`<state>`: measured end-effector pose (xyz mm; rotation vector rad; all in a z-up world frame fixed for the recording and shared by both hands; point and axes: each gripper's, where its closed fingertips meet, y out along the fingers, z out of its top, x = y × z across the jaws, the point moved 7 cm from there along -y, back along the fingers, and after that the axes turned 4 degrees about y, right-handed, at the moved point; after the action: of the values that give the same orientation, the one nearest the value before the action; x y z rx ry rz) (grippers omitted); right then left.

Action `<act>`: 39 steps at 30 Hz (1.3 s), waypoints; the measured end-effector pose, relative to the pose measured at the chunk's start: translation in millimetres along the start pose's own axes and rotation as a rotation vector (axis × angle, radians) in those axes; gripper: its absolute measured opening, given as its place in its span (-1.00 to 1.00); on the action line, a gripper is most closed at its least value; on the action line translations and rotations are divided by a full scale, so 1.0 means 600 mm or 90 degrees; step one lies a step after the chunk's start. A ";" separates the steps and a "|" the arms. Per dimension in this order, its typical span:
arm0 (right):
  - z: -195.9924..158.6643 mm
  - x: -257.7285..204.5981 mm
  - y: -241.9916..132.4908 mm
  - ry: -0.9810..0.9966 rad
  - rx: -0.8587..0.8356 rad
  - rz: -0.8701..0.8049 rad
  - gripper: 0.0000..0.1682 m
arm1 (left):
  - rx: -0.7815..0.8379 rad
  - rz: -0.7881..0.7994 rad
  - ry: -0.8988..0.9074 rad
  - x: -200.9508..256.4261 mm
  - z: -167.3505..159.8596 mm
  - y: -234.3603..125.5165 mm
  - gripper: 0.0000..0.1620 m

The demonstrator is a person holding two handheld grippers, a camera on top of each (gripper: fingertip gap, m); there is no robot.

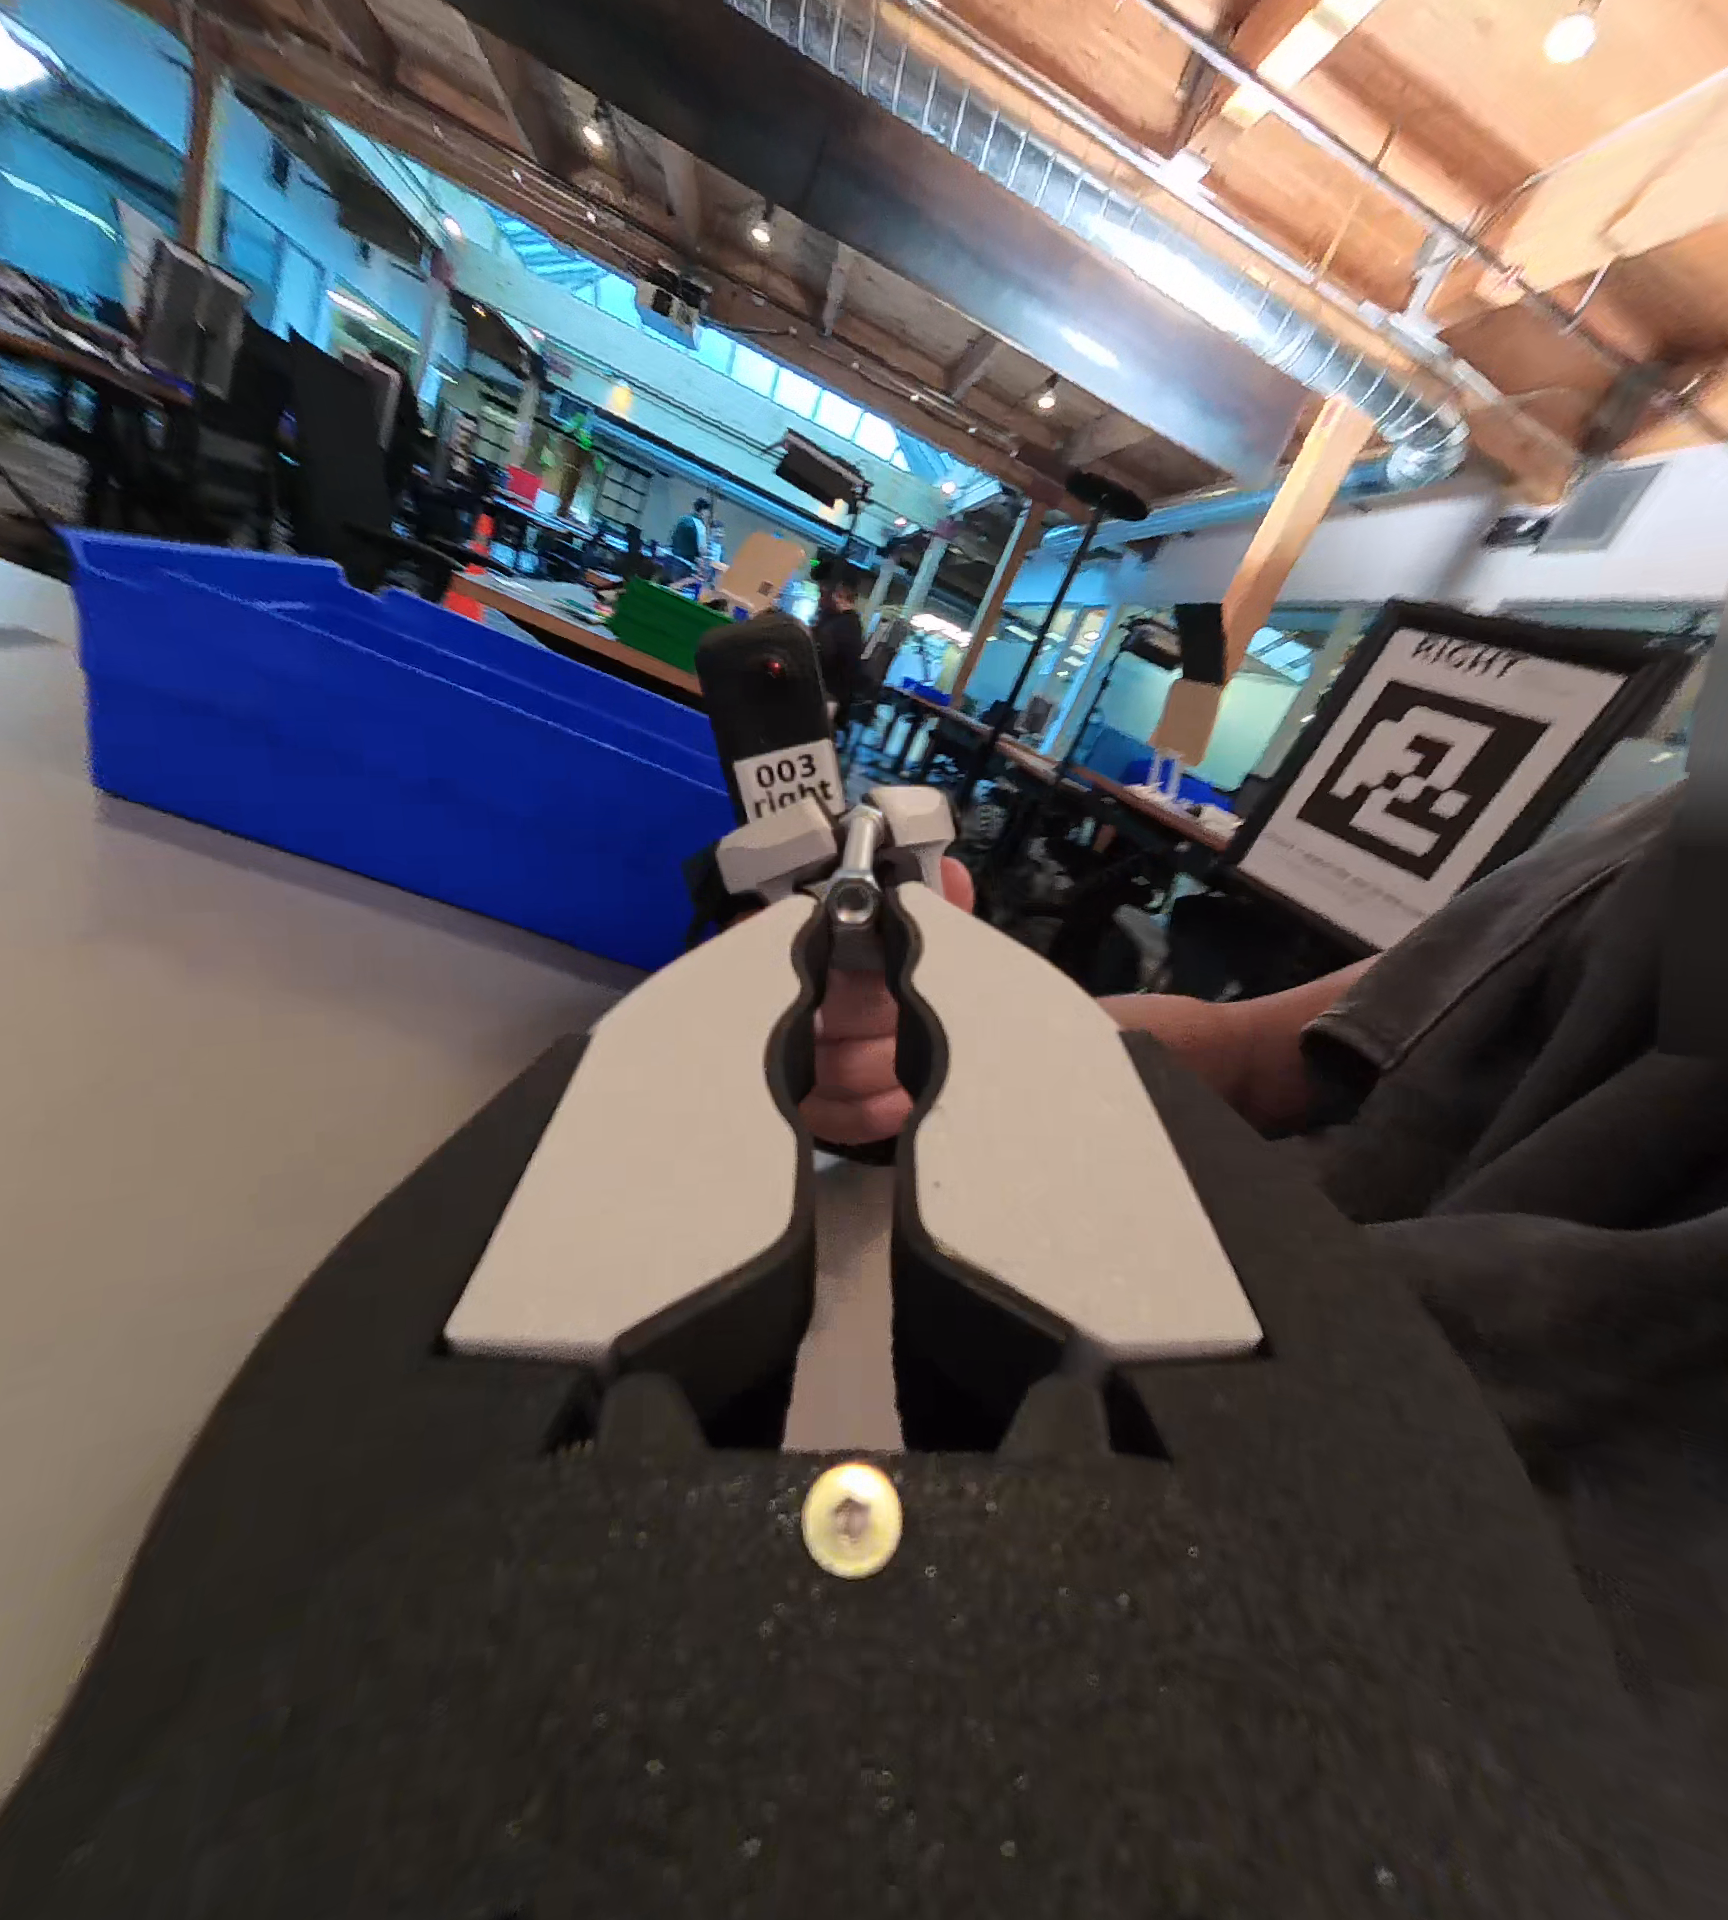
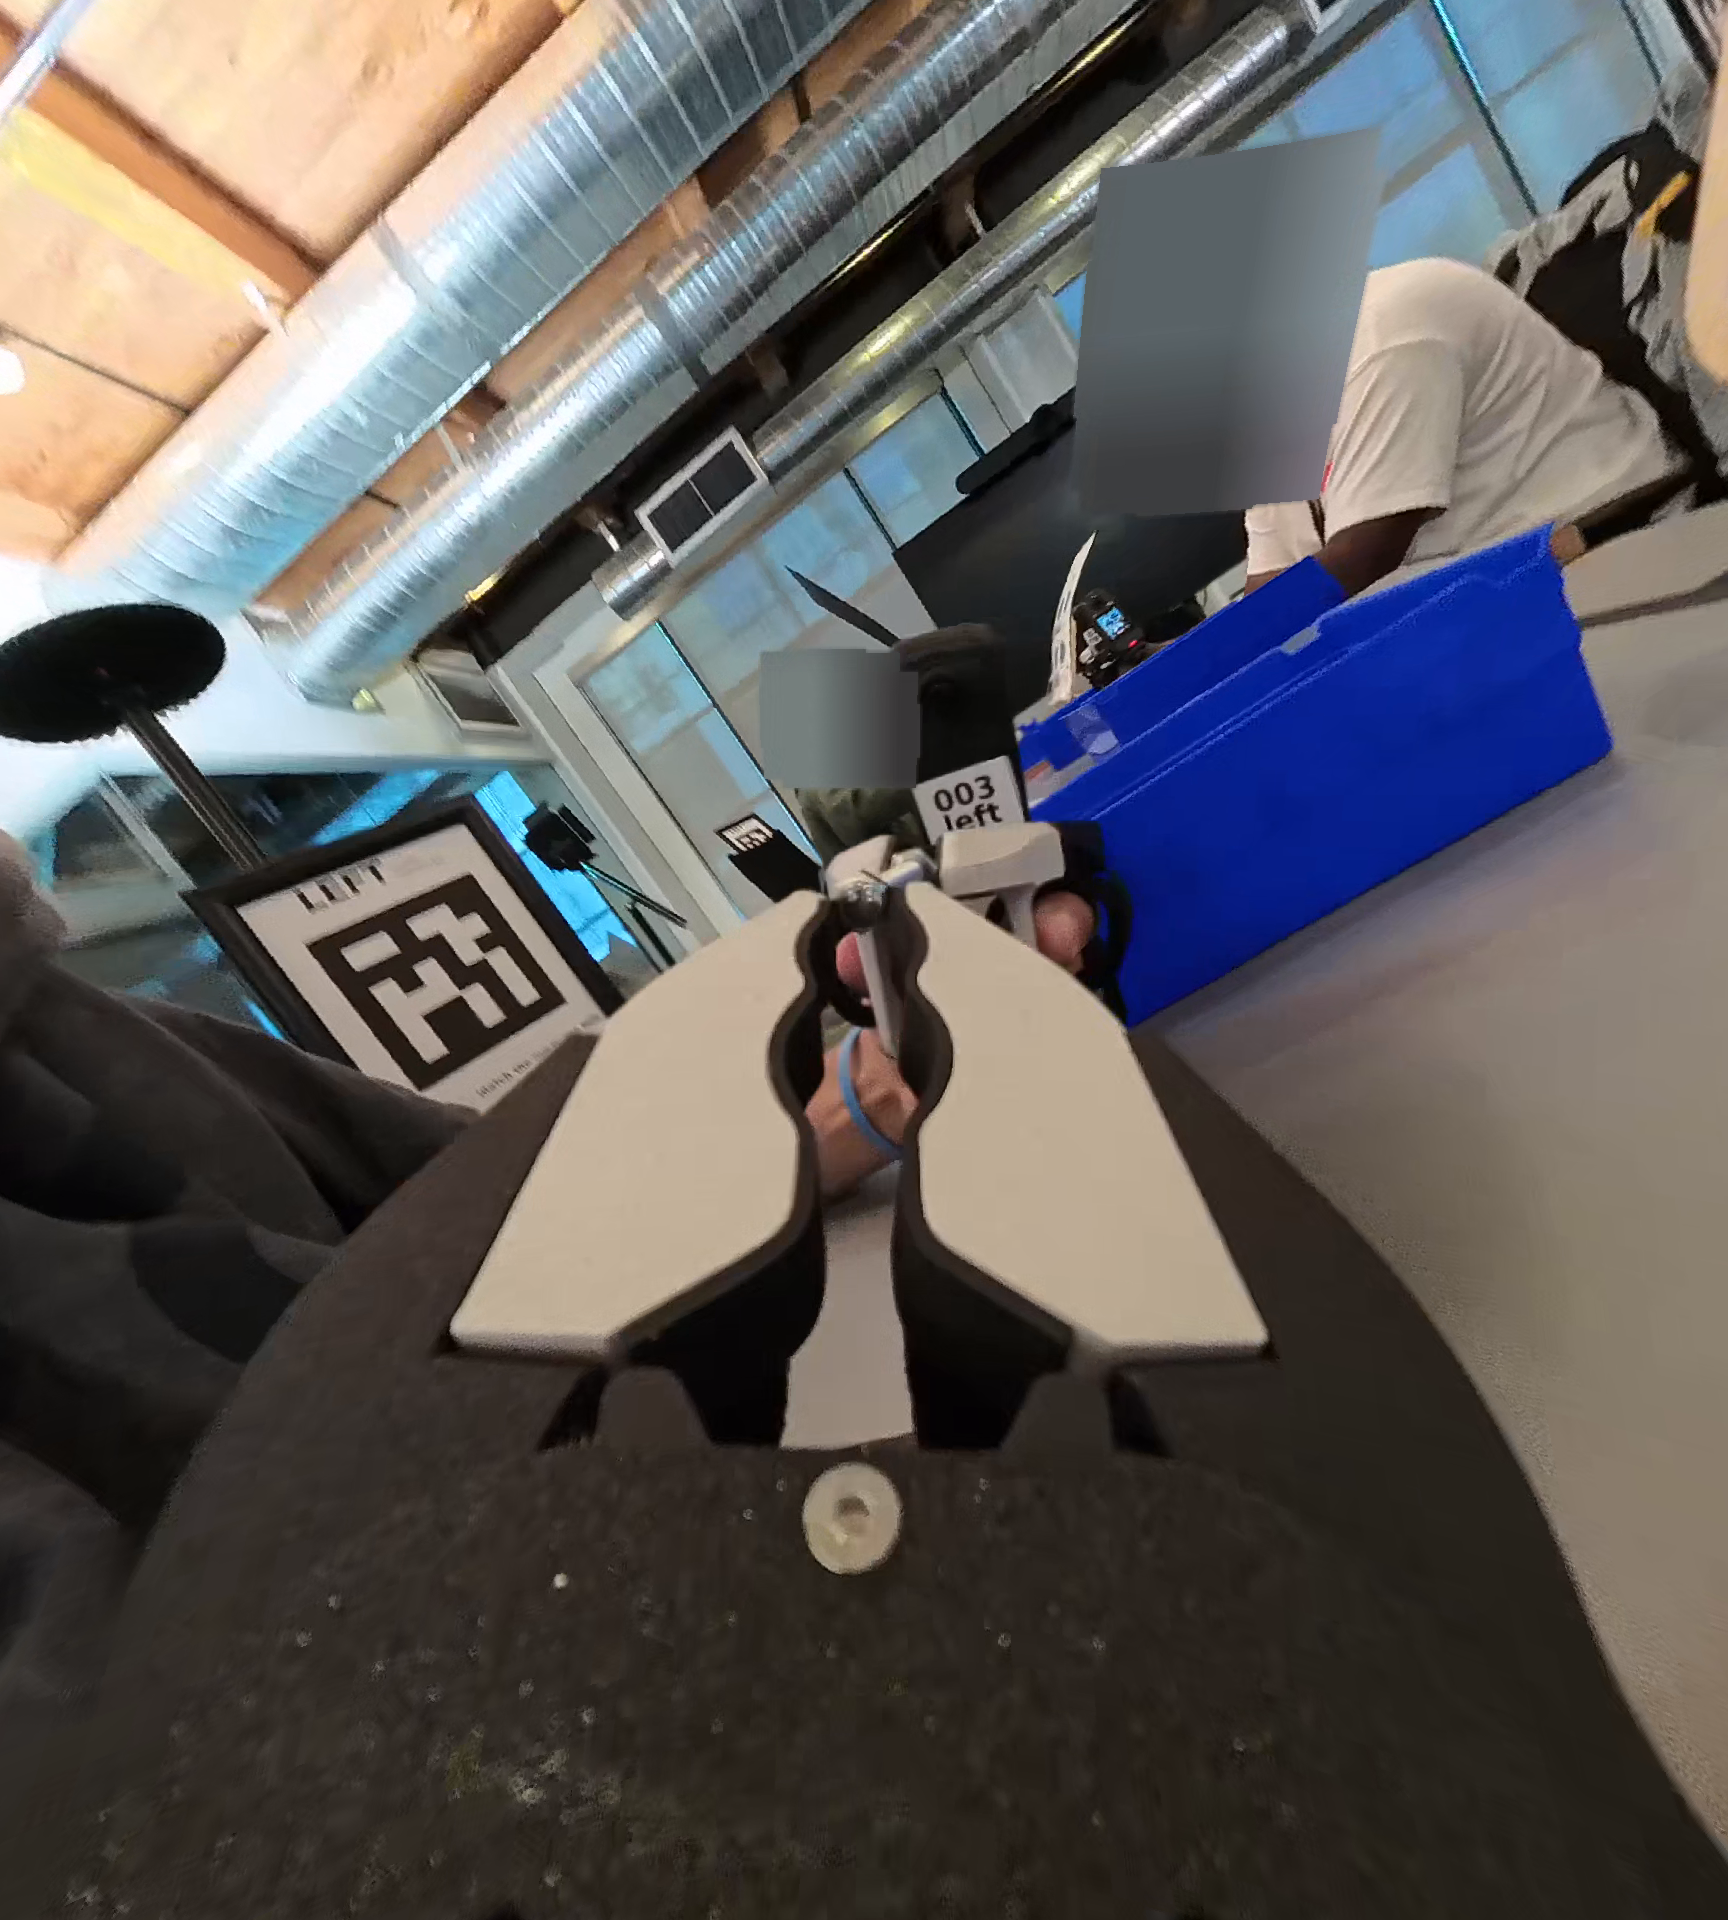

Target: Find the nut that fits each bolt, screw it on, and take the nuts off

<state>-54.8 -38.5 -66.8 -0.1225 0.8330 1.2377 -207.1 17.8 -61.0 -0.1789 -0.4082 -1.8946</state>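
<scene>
I hold my left gripper (image 1: pixel 852 914) and right gripper (image 2: pixel 865 912) tip to tip above the grey table (image 1: pixel 112 935), well off its surface. Both are tilted, so the room leans in each wrist view.

Through the left wrist view, my left fingers (image 1: pixel 694 1122) are closed at the tips on the nut (image 1: pixel 852 902), a small silver hex piece facing the camera. The bolt (image 1: pixel 865 831) runs away from it, its shaft slanting up toward the far gripper, whose grey tips pinch the other end.

From the right wrist view, my right fingers (image 2: pixel 1036 1132) are pressed together at the tips on the bolt's rounded head. The silver shaft passes between the left gripper's tips just beyond. That far end is small and blurred, so I cannot tell how far the nut sits along the thread.

Behind the closed fingers I see my own hands: knuckles in the left view, and in the right view a wrist with a blue band (image 2: pixel 855 1101).

A blue bin (image 1: pixel 392 717) stands on the table past the grippers, well apart from them. A framed black-and-white marker board (image 1: pixel 1411 779) leans near my dark sleeve (image 1: pixel 1525 997).
</scene>
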 end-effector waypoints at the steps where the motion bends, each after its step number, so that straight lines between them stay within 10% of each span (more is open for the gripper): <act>1: -0.003 0.001 -0.002 0.026 0.002 0.001 -0.88 | -0.011 0.008 0.025 0.002 -0.002 0.001 -0.89; 13: -0.005 -0.012 -0.007 0.144 0.024 0.013 -0.88 | -0.079 0.082 0.227 0.024 -0.009 0.025 -1.00; 31: -0.005 -0.009 -0.006 0.157 0.016 0.027 -0.88 | -0.138 0.092 0.158 0.011 -0.018 0.012 -1.00; 39: -0.003 -0.006 -0.010 0.101 0.013 -0.006 -0.89 | -0.130 0.038 0.077 0.038 -0.021 0.017 -0.37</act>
<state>-50.9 -44.5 -68.1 -0.2103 0.9808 1.2212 -204.8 -9.8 -63.5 -0.2089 -0.1254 -1.8754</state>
